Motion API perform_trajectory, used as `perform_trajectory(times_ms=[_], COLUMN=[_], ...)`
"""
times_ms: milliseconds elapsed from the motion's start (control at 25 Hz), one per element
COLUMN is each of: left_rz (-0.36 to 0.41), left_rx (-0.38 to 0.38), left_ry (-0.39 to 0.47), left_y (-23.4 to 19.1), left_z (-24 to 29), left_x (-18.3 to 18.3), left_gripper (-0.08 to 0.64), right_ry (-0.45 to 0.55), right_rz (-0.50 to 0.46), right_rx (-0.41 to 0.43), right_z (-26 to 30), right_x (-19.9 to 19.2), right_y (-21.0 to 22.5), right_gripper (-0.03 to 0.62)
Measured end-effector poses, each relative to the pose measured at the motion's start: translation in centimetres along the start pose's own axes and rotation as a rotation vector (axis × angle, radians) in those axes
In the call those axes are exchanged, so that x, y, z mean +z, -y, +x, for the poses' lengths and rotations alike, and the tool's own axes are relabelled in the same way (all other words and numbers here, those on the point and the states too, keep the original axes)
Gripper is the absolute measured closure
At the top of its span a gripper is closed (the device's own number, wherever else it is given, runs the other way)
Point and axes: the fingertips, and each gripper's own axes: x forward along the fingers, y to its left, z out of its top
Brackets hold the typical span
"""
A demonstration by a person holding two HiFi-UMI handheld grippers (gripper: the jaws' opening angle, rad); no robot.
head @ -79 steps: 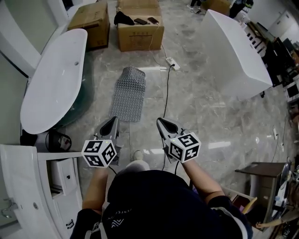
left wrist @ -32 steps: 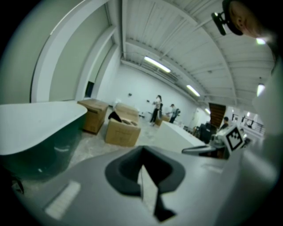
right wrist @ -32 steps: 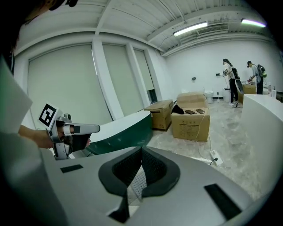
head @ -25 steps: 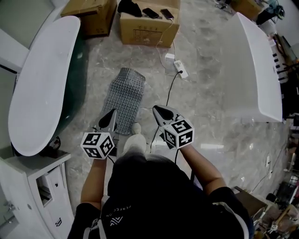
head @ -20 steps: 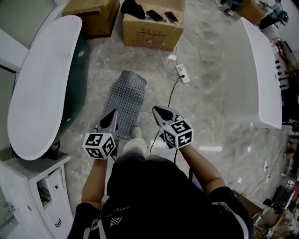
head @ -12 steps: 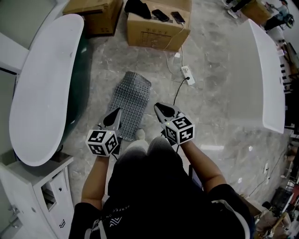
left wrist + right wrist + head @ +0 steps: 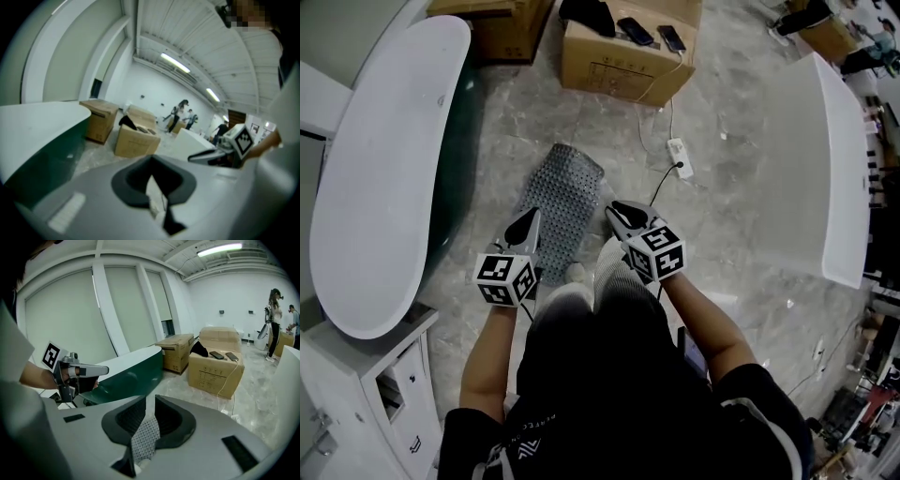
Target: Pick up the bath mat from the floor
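Bath mat [image 7: 565, 192] lies flat; your left gripper [image 7: 528, 221] beside it is closed, empty. Your right gripper [image 7: 616, 208] has just been opening narrowly; nothing between its jaws.

Left tongs [image 7: 532, 217] shut, right tongs [image 7: 614, 208] just opening, empty, both angled down

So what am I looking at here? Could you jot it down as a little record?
Mat: grey bath mat, flat on the floor, not lifted yet
Left tool: shut, empty, by the mat's left edge
Right tool: jaws just been opening, slightly apart, gripping nothing; mat visible through the gap
Nearby: bathtub, cardboard box, power strip
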Motion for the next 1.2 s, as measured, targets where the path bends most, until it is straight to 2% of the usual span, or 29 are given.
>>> perform_trajectory(times_ms=[240,600,960,1200], left_rz=[-0.017,-0.042,-0.058,-0.051], left_rx=[0.046,0.168,0.203,0.214], left_ry=[-0.008,-0.021,-0.082,-0.126], left_y=[-1.8,-4.5,-6.0,-7.3], left_z=[3.3,9.9,17.3,20.2], left_x=[0.0,-0.8,-3.2,-6.6], left_gripper=[0.555,0.555,0.555,0.555], right_ry=[-0.028,-0.096,-0.159,-0.198], right_rz=[-0.019,-0.061,-0.090,-0.092], right_rx=[0.045,0.091,0.157,0.182], right_z=[3.6,9.4,16.5,20.7], right_x=[0.9,0.4,-1.8,-4.7], right_y=[3.1,10.5,15.8,17.4], right_gripper=[0.525,0.502,0.459,0.445])
